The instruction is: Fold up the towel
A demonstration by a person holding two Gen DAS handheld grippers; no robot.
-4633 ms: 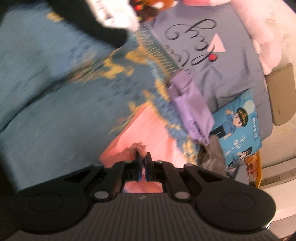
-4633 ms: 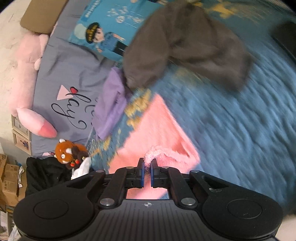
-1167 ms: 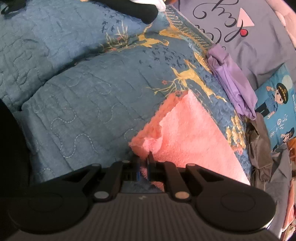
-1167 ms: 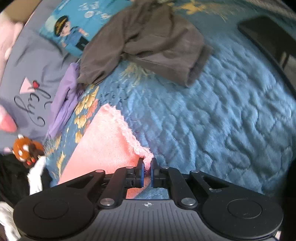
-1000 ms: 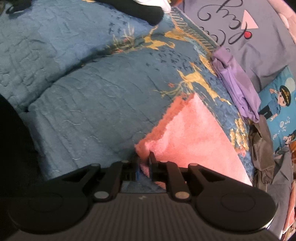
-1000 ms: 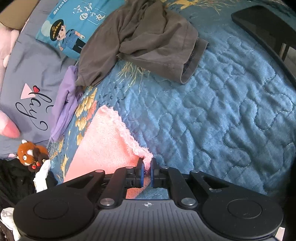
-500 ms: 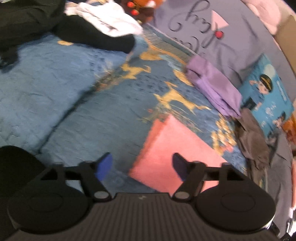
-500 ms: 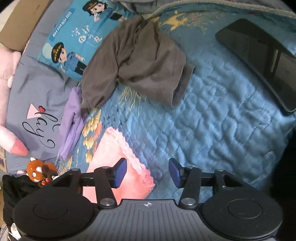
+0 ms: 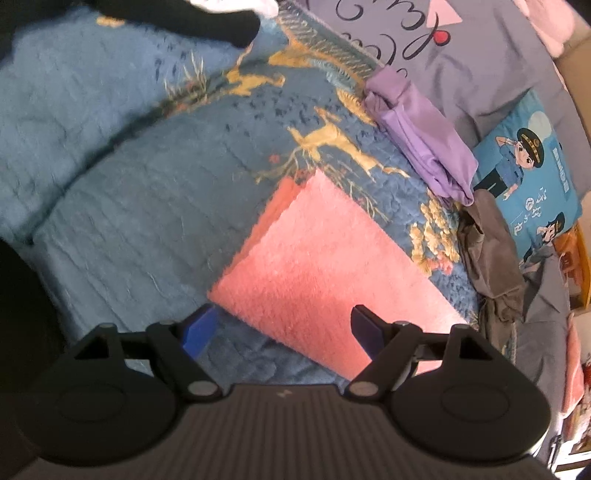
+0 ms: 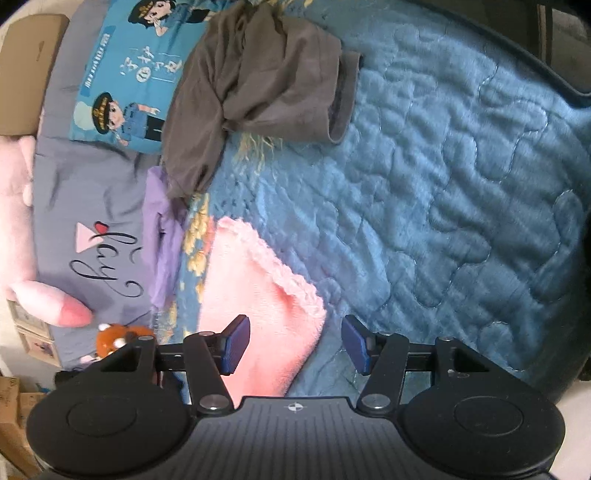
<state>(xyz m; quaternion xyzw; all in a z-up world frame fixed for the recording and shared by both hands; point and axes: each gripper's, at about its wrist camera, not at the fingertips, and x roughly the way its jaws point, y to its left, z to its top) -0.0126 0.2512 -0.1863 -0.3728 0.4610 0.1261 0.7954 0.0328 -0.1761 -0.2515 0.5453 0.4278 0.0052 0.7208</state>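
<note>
A pink fluffy towel (image 9: 317, 266) lies folded flat on the blue quilted bedspread (image 9: 122, 192), one layer on another with the lower edge showing at its left side. My left gripper (image 9: 282, 330) hangs open just above the towel's near corner, touching nothing. In the right wrist view the same towel (image 10: 255, 306) lies below my right gripper (image 10: 295, 347), which is open with its blue pads apart over the towel's near right corner. Neither gripper holds any cloth.
A purple cloth (image 9: 421, 140) and a crumpled grey-brown garment (image 10: 255, 85) lie beyond the towel. A cartoon-print pillow (image 9: 528, 173), a grey lettered pillow (image 10: 96, 229) and pink plush (image 10: 48, 302) sit at the bed's head. Black clothing (image 9: 207, 18) lies far left.
Both grippers let go of the towel corners and opened. The left one rose and drew back; the towel now lies flat on the bedspread.
</note>
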